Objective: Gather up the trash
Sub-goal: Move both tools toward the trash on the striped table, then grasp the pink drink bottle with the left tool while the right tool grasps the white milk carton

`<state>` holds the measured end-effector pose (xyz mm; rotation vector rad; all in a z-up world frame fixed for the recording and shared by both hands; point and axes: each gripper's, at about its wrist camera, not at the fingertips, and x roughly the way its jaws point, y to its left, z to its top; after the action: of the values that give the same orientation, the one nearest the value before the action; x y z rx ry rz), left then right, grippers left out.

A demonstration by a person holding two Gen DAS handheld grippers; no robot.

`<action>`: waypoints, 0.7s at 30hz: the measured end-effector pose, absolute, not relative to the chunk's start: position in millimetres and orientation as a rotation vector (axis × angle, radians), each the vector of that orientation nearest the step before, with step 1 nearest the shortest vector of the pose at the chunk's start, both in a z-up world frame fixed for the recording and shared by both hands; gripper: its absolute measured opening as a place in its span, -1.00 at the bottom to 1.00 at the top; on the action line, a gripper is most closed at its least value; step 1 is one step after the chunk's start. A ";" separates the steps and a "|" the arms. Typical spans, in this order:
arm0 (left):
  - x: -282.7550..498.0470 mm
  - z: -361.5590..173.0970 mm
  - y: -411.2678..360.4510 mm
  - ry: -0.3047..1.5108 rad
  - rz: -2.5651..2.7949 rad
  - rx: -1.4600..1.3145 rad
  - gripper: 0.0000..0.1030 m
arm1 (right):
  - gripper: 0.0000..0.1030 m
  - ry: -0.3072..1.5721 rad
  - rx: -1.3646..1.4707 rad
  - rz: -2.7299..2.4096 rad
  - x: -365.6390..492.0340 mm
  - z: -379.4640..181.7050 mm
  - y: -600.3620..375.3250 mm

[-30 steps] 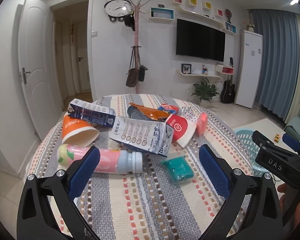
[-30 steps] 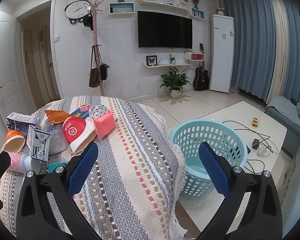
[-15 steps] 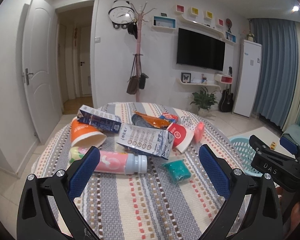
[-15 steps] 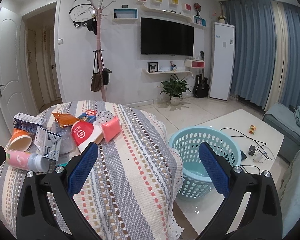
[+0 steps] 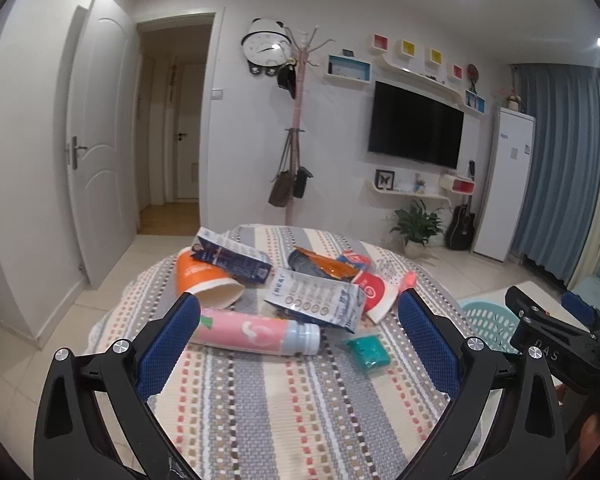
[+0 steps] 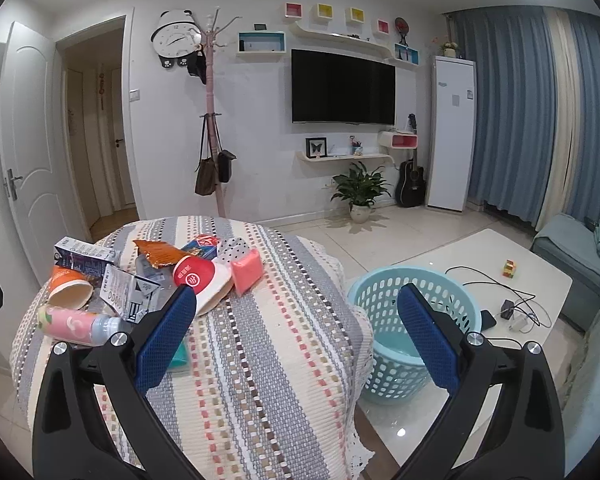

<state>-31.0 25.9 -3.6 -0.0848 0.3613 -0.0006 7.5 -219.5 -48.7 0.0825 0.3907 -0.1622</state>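
Trash lies in a heap on a round table with a striped cloth [image 5: 284,408]: a pink bottle [image 5: 256,332], an orange cup [image 5: 204,280], a dark blue carton [image 5: 232,260], a white carton [image 5: 316,300], a red-and-white cup [image 5: 374,292], an orange wrapper [image 5: 332,266] and a teal wad [image 5: 368,354]. My left gripper [image 5: 298,344] hovers open above the table's near side, short of the bottle. My right gripper [image 6: 296,338] is open over the table's right edge [image 6: 356,320], nothing between its fingers. A light blue basket [image 6: 412,328] stands on the floor right of the table.
A white low table [image 6: 480,264] with cables and a small cube stands behind the basket. A sofa [image 6: 576,248] is at the far right. A coat rack [image 6: 212,132], a plant [image 6: 360,188] and a doorway [image 5: 172,128] lie beyond the table.
Both grippers have risen and pulled back a little from the table, so the trash heap sits lower and farther in both views. Nothing on the table has moved.
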 end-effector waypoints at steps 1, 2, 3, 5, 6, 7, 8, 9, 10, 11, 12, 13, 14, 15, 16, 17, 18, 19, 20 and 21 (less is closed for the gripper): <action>-29.9 -4.6 27.0 0.366 0.002 -0.086 0.86 | 0.85 0.391 0.082 -0.161 7.5 -49.5 -218.8; -29.4 -5.9 29.6 0.372 0.005 -0.089 0.86 | 0.85 0.389 0.085 -0.160 7.2 -50.1 -218.9; -27.6 -7.5 31.5 0.377 0.009 -0.091 0.86 | 0.85 0.390 0.083 -0.160 8.2 -51.4 -218.5; -22.7 -10.1 36.5 0.388 0.026 -0.096 0.86 | 0.85 0.389 0.087 -0.157 9.8 -53.2 -218.8; -19.8 -11.3 40.3 0.394 0.036 -0.102 0.86 | 0.85 0.389 0.084 -0.156 11.1 -53.6 -218.6; -18.1 -13.5 47.6 0.398 0.047 -0.111 0.86 | 0.85 0.393 0.076 -0.154 13.8 -54.6 -218.2; -14.3 -15.5 53.2 0.405 0.057 -0.120 0.86 | 0.85 0.396 0.068 -0.153 16.2 -55.6 -216.9; -10.7 -17.5 59.3 0.411 0.069 -0.129 0.86 | 0.85 0.397 0.067 -0.148 18.3 -57.3 -217.3; -6.6 -20.1 65.7 0.419 0.084 -0.138 0.86 | 0.85 0.398 0.064 -0.146 20.5 -59.7 -217.1; -2.2 -23.4 72.2 0.430 0.098 -0.146 0.86 | 0.83 0.402 0.054 -0.145 23.6 -63.1 -215.7; 2.2 -27.6 80.2 0.443 0.109 -0.155 0.86 | 0.82 0.410 0.039 -0.145 26.8 -66.1 -214.6; 7.0 -32.0 86.7 0.456 0.118 -0.164 0.86 | 0.82 0.410 0.050 -0.135 30.2 -69.1 -213.6; 12.1 -37.0 92.8 0.472 0.126 -0.171 0.86 | 0.82 0.422 0.045 -0.126 35.2 -74.1 -212.5; 17.5 -42.3 98.6 0.491 0.134 -0.178 0.86 | 0.81 0.435 0.026 -0.126 40.9 -78.7 -210.9; 23.8 -48.5 105.2 0.511 0.139 -0.189 0.86 | 0.79 0.443 0.030 -0.122 44.0 -81.7 -210.1; 29.2 -53.7 111.0 0.531 0.140 -0.203 0.86 | 0.74 0.455 0.029 -0.114 49.1 -85.7 -208.8; 34.3 -58.4 116.7 0.550 0.137 -0.219 0.86 | 0.72 0.462 0.032 -0.104 52.3 -88.0 -207.5; 39.3 -62.4 121.9 0.567 0.132 -0.235 0.86 | 0.69 0.468 0.028 -0.096 56.7 -90.5 -204.9; 44.4 -65.6 126.3 0.580 0.123 -0.246 0.86 | 0.68 0.474 0.026 -0.089 60.6 -92.4 -203.0; 48.3 -67.3 129.1 0.591 0.115 -0.253 0.86 | 0.67 0.484 0.029 -0.074 67.0 -94.5 -199.6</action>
<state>48.3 129.1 -67.3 -0.2528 0.5906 0.1154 67.0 -199.6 -94.5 0.0285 0.4844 -0.0742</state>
